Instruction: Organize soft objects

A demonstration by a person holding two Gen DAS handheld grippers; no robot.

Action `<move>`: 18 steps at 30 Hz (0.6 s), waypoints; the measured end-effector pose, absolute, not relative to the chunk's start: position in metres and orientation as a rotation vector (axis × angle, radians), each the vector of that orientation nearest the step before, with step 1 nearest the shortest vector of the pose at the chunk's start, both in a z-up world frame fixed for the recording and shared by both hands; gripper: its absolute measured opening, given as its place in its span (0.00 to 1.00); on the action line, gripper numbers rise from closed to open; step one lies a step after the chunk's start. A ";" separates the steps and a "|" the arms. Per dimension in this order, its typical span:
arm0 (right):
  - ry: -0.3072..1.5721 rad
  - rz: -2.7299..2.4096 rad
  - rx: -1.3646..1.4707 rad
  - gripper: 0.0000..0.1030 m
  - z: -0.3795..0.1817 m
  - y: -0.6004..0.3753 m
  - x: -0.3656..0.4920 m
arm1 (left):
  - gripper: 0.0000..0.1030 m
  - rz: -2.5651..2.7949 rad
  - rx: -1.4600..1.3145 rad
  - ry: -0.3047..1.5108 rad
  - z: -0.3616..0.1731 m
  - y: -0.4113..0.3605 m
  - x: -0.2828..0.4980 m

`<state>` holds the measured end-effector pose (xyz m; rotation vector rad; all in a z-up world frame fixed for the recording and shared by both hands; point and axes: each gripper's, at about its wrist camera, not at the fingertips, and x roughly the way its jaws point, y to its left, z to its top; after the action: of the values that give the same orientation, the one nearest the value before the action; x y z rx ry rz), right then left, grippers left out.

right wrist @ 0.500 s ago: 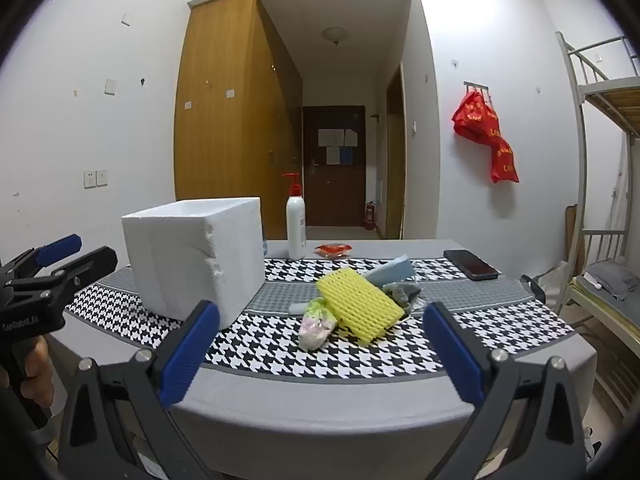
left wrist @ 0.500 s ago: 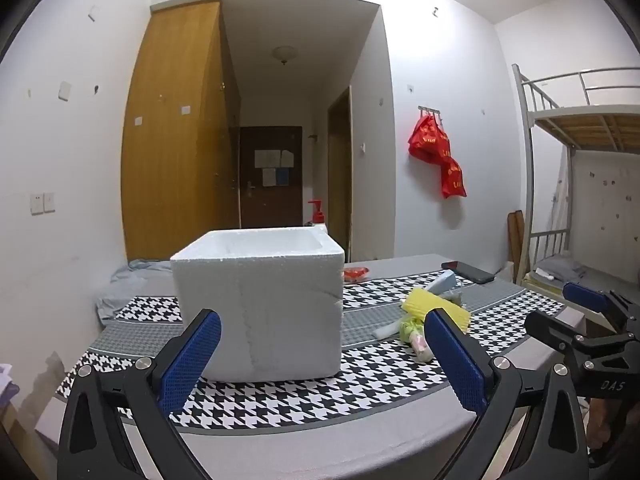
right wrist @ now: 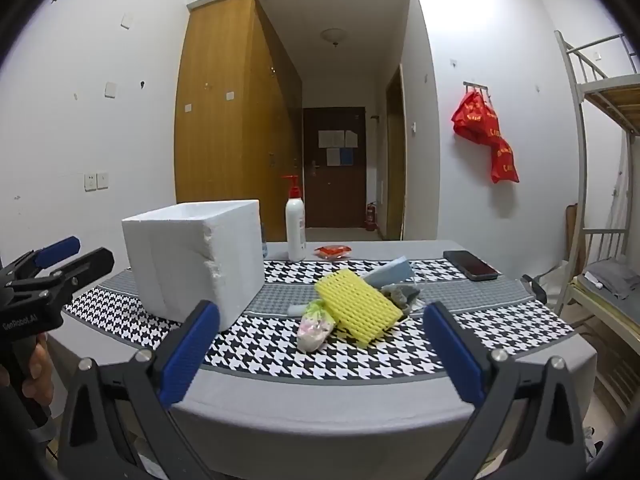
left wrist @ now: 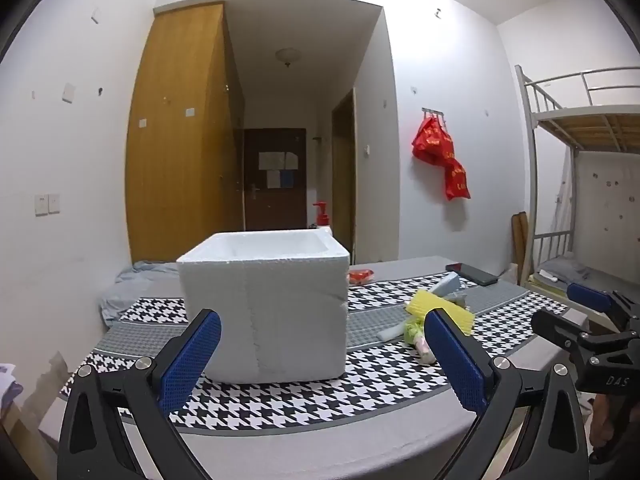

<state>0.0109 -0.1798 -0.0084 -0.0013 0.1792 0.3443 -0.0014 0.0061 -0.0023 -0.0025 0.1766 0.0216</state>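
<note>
A white foam box [left wrist: 264, 308] [right wrist: 196, 256], open at the top, stands on the left of the houndstooth cloth. To its right lies a pile of soft things: a yellow foam net [right wrist: 358, 304] [left wrist: 440, 308], a pale green and pink soft piece [right wrist: 316, 324], a blue sponge [right wrist: 390, 272] and a grey cloth [right wrist: 400, 294]. My left gripper [left wrist: 320, 356] hovers open in front of the box, nothing between its blue pads. My right gripper [right wrist: 320, 350] hangs open before the pile, also empty. Each gripper shows at the edge of the other's view.
A white pump bottle [right wrist: 295, 230] with a red top stands behind the box. A red packet [right wrist: 334, 251] and a dark phone [right wrist: 470, 265] lie at the back of the table [right wrist: 320, 408]. A metal bunk bed [right wrist: 600, 200] stands at the right.
</note>
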 end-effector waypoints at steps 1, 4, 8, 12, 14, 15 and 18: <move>0.180 0.344 -0.002 1.00 -0.009 -0.180 0.011 | 0.99 0.021 -0.002 0.176 -0.003 0.007 -0.001; 0.180 0.347 0.000 1.00 -0.010 -0.181 0.012 | 0.99 0.024 -0.002 0.177 0.000 0.006 -0.001; 0.182 0.347 0.000 1.00 -0.011 -0.180 0.012 | 0.99 0.043 -0.010 0.176 0.001 0.007 0.000; 0.185 0.348 -0.006 1.00 -0.011 -0.180 0.012 | 0.99 0.050 -0.024 0.176 0.002 0.007 0.000; 0.185 0.350 -0.007 1.00 -0.010 -0.179 0.013 | 0.99 0.051 -0.020 0.180 0.001 0.007 0.001; 0.184 0.349 -0.008 1.00 -0.010 -0.179 0.013 | 0.99 0.051 -0.017 0.181 0.001 0.007 0.001; 0.185 0.350 -0.009 1.00 -0.010 -0.179 0.013 | 0.99 0.046 -0.012 0.182 0.001 0.007 0.001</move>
<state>0.0126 -0.1788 -0.0102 -0.0091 0.1853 0.3500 0.0014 0.0068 0.0007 -0.0116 0.1823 0.0461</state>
